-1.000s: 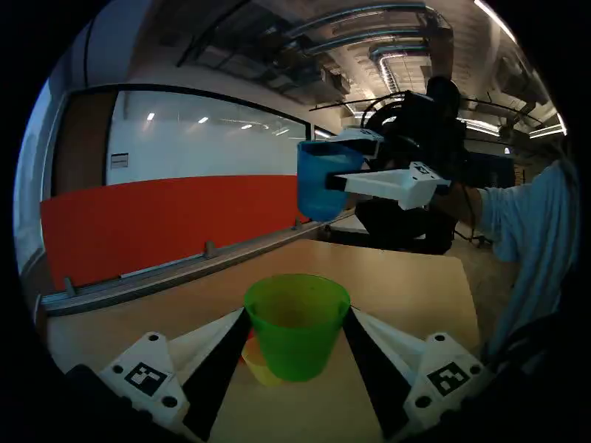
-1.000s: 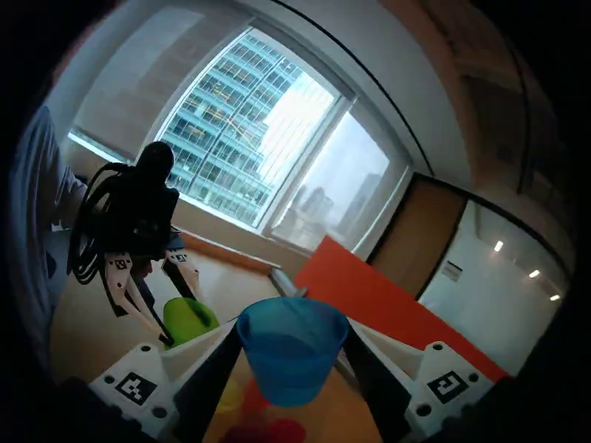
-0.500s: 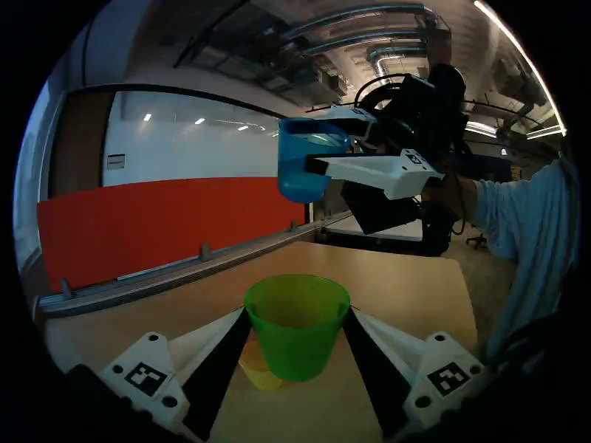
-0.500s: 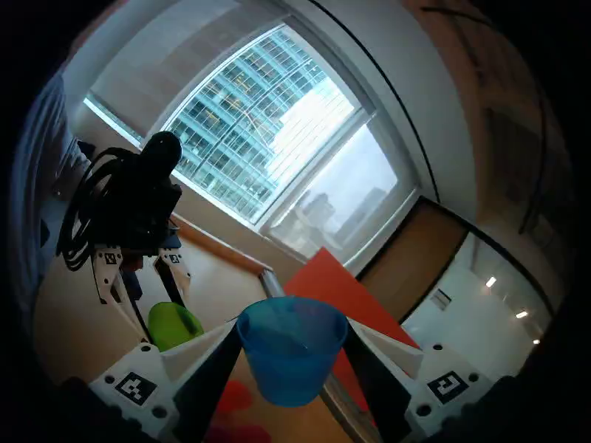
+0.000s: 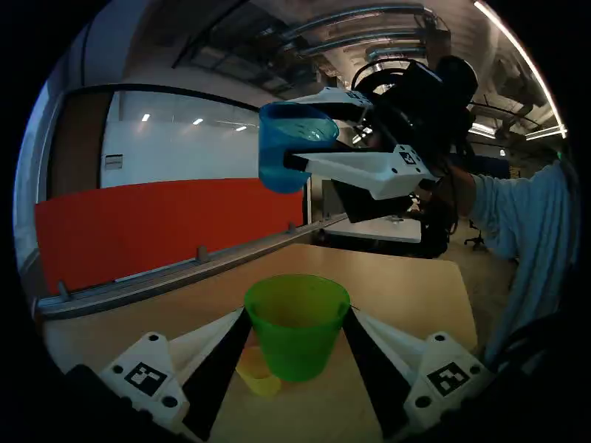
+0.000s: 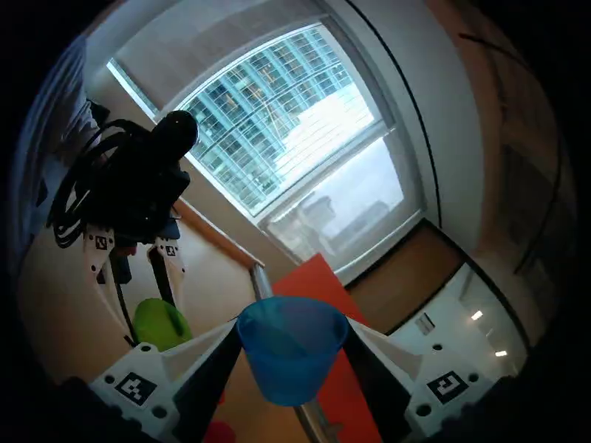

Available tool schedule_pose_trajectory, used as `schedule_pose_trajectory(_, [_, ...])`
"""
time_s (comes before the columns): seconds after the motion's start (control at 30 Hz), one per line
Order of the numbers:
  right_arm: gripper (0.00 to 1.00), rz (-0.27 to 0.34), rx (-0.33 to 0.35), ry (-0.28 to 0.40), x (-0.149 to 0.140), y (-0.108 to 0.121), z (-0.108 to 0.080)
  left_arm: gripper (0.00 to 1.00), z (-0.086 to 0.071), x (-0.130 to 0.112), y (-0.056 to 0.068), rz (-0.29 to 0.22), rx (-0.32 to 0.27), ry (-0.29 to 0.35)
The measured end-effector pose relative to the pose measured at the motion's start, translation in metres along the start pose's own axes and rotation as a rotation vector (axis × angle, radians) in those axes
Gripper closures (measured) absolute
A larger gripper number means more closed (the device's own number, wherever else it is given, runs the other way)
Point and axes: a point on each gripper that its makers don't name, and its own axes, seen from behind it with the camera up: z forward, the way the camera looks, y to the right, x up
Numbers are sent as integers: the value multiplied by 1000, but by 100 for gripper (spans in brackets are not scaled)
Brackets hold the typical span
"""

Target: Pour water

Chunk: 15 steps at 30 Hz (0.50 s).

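Observation:
A green cup (image 5: 297, 328) stands upright between the white fingers of my left gripper (image 5: 295, 314), which is shut on it just above the wooden table (image 5: 414, 288). Higher up and slightly left hangs a translucent blue cup (image 5: 284, 155), tilted, with my right gripper (image 5: 292, 133) shut on it. In the right gripper view the blue cup (image 6: 292, 358) sits between the fingers of my right gripper (image 6: 292, 328). Below and to its left, the green cup (image 6: 164, 325) is held by my left gripper (image 6: 159, 321). No stream of water is visible.
A small yellow cup (image 5: 258, 369) lies on the table under the green cup. A red object (image 6: 218, 432) shows at the bottom edge. An orange wall panel (image 5: 162, 221) runs behind the table's far edge. A person's light blue sleeve (image 5: 532, 221) is at the right.
My right gripper has lifted the blue cup and carried it left, closer over the green cup, tilting it more. The green cup and left gripper have stayed still.

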Motion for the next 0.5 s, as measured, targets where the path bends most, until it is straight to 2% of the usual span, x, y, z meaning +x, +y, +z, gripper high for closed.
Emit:
schedule_pose_trajectory(0.2, [8,-53,-5,-5,10,-1,8,14,3,2,-1,-3,-1,3])
schedule_pose_trajectory(0.5, [8,-126,-14,-18,8,5,14,14,6,6,0,-6,-8,9])
